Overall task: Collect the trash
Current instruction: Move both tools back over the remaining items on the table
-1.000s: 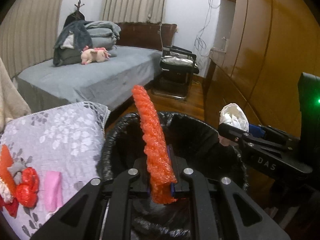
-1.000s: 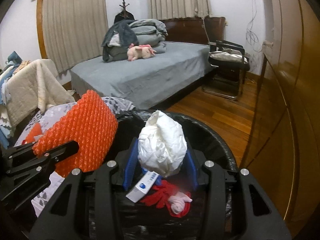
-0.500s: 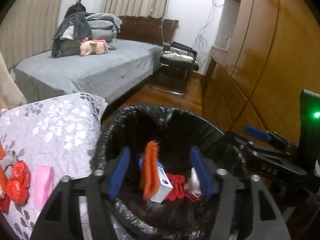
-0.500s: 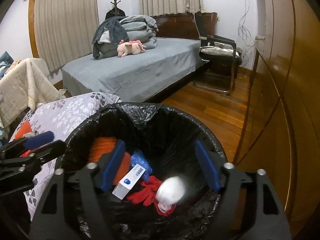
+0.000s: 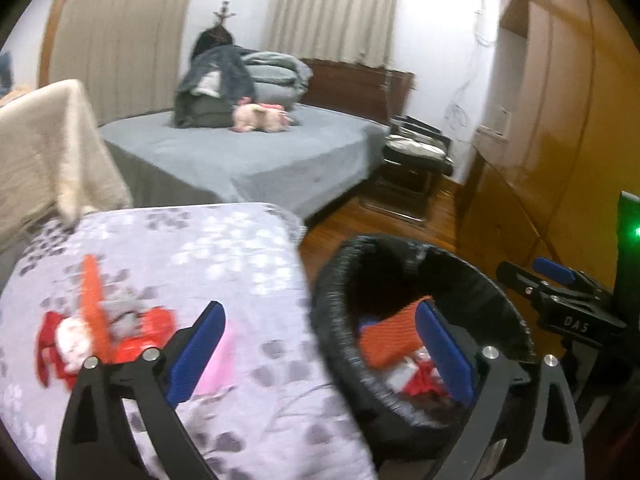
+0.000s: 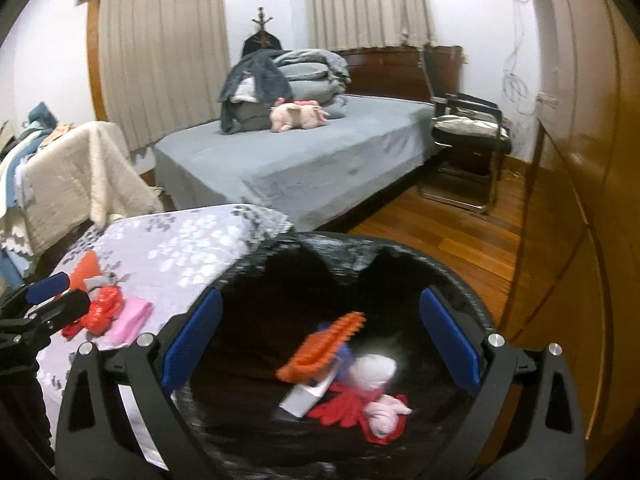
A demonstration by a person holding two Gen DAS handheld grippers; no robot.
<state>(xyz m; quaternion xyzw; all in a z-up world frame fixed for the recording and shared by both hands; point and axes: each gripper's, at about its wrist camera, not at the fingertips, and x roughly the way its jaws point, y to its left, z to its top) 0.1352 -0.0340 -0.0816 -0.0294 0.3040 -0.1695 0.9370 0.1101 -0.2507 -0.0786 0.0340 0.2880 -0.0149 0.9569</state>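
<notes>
A black-lined trash bin (image 5: 400, 248) (image 6: 360, 250) holds an orange bubble-wrap sheet (image 5: 390, 342) (image 6: 320, 344), a white paper ball (image 6: 374, 368), a small white box (image 6: 306, 396) and a red glove (image 6: 344, 408). My left gripper (image 5: 319, 308) straddles the bin's left rim and the table edge; its jaws are opening with nothing between them. Above the bin, my right gripper (image 6: 320, 294) is opening too, also with nothing between its jaws. On the floral tablecloth (image 5: 208, 248) lie red and orange scraps (image 5: 100, 332) (image 6: 100, 306) and a pink piece (image 5: 216, 364) (image 6: 130, 320).
A grey bed (image 6: 304, 160) with folded bedding and a plush toy stands behind. A black chair (image 6: 468, 128) sits by the wooden wardrobe (image 6: 580, 160) on the right. A cream blanket (image 6: 72, 176) hangs over furniture at the left. Wooden floor (image 6: 452, 236) lies beyond the bin.
Both grippers opened: the orange bubble wrap and the white paper ball dropped into the bin. The left gripper has swung left towards the table.
</notes>
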